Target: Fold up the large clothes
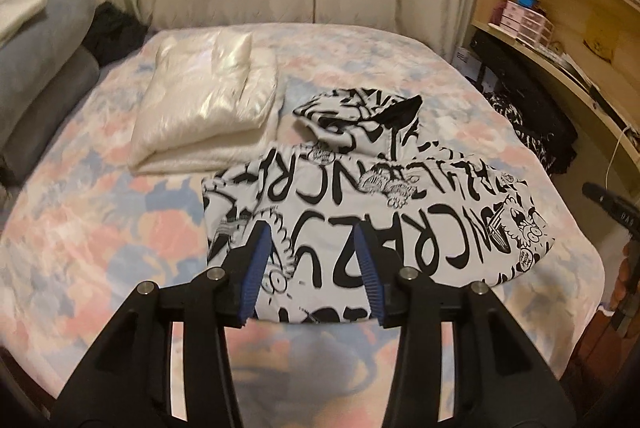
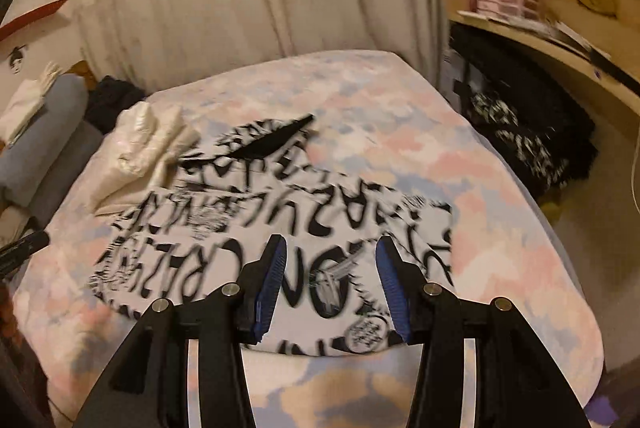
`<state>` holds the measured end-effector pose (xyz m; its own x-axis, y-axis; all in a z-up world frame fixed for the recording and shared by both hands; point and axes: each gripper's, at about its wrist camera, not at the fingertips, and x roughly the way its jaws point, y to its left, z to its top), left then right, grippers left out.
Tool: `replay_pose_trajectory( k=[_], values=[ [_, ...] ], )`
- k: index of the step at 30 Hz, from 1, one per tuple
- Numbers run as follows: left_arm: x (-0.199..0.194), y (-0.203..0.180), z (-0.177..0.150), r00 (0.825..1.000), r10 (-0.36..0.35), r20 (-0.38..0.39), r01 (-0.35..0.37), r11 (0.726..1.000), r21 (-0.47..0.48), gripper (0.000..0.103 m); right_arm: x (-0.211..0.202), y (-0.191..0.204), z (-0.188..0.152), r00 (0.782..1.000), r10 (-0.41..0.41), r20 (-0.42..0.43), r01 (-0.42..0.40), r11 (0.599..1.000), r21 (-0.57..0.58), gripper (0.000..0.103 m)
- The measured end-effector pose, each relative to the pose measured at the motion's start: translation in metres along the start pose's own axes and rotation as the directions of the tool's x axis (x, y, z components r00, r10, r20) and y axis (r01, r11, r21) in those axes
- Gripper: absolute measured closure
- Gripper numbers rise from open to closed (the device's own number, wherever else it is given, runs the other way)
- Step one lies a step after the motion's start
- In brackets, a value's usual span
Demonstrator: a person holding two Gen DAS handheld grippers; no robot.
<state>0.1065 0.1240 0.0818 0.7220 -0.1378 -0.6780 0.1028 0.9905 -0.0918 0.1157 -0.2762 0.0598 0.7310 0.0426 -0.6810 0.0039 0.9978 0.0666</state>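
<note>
A white garment with black graffiti lettering and cartoon prints (image 1: 360, 196) lies folded on the bed, its hood with black lining toward the far side. It also shows in the right wrist view (image 2: 240, 228), blurred. My left gripper (image 1: 314, 232) is open, its blue-padded fingers above the garment's near edge. My right gripper (image 2: 330, 244) is open too, over the garment's near right part. Neither holds cloth.
A folded cream garment (image 1: 204, 104) lies on the bed (image 1: 100, 228) to the far left of the printed one. Grey bolsters (image 1: 40, 68) line the left. A wooden desk with shelves (image 1: 560, 28) and dark clothes (image 1: 528, 132) stand at the right. Curtains hang behind.
</note>
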Motion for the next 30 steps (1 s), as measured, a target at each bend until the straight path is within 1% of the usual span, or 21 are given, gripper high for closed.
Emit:
replay_pose_trajectory(
  k=[3,6,9,12,15,17,21,23,25,27,30],
  values=[
    [0.000,-0.009,0.024,1.000,-0.005,0.009,0.005,1.000,0.027,0.059,-0.011,0.019,0.024,1.000,0.024,0.016,-0.023,0.999,-0.024,0.056],
    [0.013,-0.016,0.053,1.000,-0.005,0.008,0.004,0.999,0.053,0.054,-0.010,0.036,0.052,0.999,0.035,0.019,-0.034,0.998,-0.048,0.050],
    [0.039,-0.024,0.087,1.000,0.012,0.003,-0.012,0.997,0.076,0.053,0.008,0.055,0.091,0.999,0.035,0.009,-0.034,0.996,-0.080,0.049],
    [0.075,-0.027,0.119,1.000,0.021,-0.012,-0.020,0.997,0.071,0.053,0.038,0.064,0.129,1.000,0.026,-0.005,-0.026,0.995,-0.095,0.049],
    [0.122,-0.027,0.151,0.999,0.033,-0.041,-0.031,0.998,0.060,0.053,0.083,0.068,0.169,0.998,0.036,-0.045,-0.041,0.994,-0.099,0.049],
    [0.158,-0.027,0.170,0.997,0.053,-0.060,-0.050,0.997,0.060,0.053,0.122,0.066,0.193,0.996,0.037,-0.075,-0.044,0.995,-0.095,0.049],
    [0.232,-0.024,0.197,0.991,0.081,-0.106,-0.077,0.996,0.045,0.053,0.216,0.056,0.230,0.987,0.056,-0.152,-0.065,0.997,-0.052,0.049],
    [0.270,-0.021,0.205,0.987,0.085,-0.134,-0.082,0.996,0.031,0.053,0.260,0.053,0.239,0.980,0.066,-0.188,-0.073,0.997,-0.027,0.049],
    [0.309,-0.022,0.209,0.983,0.080,-0.163,-0.079,0.997,0.013,0.053,0.302,0.048,0.242,0.975,0.057,-0.217,-0.059,0.998,-0.005,0.049],
    [0.335,-0.023,0.205,0.980,0.074,-0.185,-0.075,0.997,-0.001,0.053,0.343,0.040,0.242,0.967,0.069,-0.245,-0.064,0.998,0.028,0.049],
    [0.377,-0.026,0.195,0.974,0.063,-0.218,-0.068,0.998,-0.013,0.053,0.400,0.032,0.240,0.958,0.065,-0.279,-0.048,0.997,0.067,0.049]
  ],
)
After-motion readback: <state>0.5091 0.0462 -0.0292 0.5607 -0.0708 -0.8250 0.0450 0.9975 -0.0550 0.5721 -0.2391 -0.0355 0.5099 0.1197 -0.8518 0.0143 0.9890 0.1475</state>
